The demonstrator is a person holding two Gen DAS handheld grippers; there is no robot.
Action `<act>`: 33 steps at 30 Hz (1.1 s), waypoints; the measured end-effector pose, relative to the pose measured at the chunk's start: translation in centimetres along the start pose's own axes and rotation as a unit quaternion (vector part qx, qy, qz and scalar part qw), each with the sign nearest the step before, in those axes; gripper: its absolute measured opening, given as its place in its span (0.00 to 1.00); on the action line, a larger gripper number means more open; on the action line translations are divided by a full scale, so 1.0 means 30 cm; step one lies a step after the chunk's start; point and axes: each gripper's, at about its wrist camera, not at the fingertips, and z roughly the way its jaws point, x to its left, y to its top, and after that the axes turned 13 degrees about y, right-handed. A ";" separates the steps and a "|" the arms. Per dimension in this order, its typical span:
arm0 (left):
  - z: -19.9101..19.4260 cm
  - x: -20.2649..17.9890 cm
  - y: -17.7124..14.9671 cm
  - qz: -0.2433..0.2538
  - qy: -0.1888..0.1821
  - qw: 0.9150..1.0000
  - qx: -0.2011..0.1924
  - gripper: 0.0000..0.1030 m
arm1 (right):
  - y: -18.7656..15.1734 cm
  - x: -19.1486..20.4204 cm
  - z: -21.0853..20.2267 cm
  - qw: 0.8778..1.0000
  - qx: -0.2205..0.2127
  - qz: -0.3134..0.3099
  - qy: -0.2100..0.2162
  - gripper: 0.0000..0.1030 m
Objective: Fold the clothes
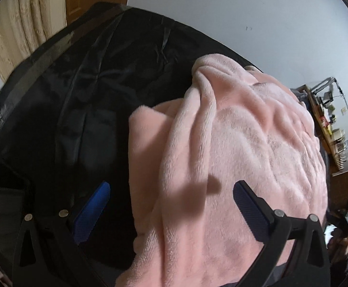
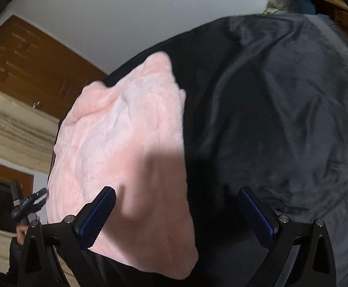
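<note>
Pink fleece garment lies bunched on the black cloth-covered surface, partly folded by the look of it, ridges and wrinkles across the top, one thick fold running diagonally toward the far end. In my left wrist view the L gripper hovers over the near part of the fleece, fingers spread wide, nothing between them; one blue pad sits over black cloth, the other over pink. R gripper also spread wide and empty, straddling the garment's edge where pink meets black. Can't tell if either tip touches fabric; shadows under both suggest close but apart. My read: I'm between grasps, lining up for the next fold. To do it well I'd pick both corners on the same edge, pinch deep enough to catch all layers of this thick pile w/o grabbing the black cover beneath, then lift and carry both sides evenly so the fold line stays straight. Fleece is bulky and springy, prob won't hold a crease, so press flat after laying it over. Risk: snagging the cover sheet, or grabbing only the top layer.
</note>
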 end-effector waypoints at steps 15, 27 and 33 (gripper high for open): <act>0.112 0.001 0.043 0.002 -0.062 0.998 0.027 1.00 | 0.077 0.001 0.165 0.995 0.056 -0.023 0.079 1.00; 0.150 -0.019 0.080 0.056 -0.126 0.990 0.038 1.00 | 0.107 0.002 0.223 0.987 0.086 -0.035 0.132 1.00; 0.152 -0.081 0.073 0.100 -0.175 0.978 0.053 1.00 | 0.103 0.052 0.280 0.977 0.119 -0.054 0.167 1.00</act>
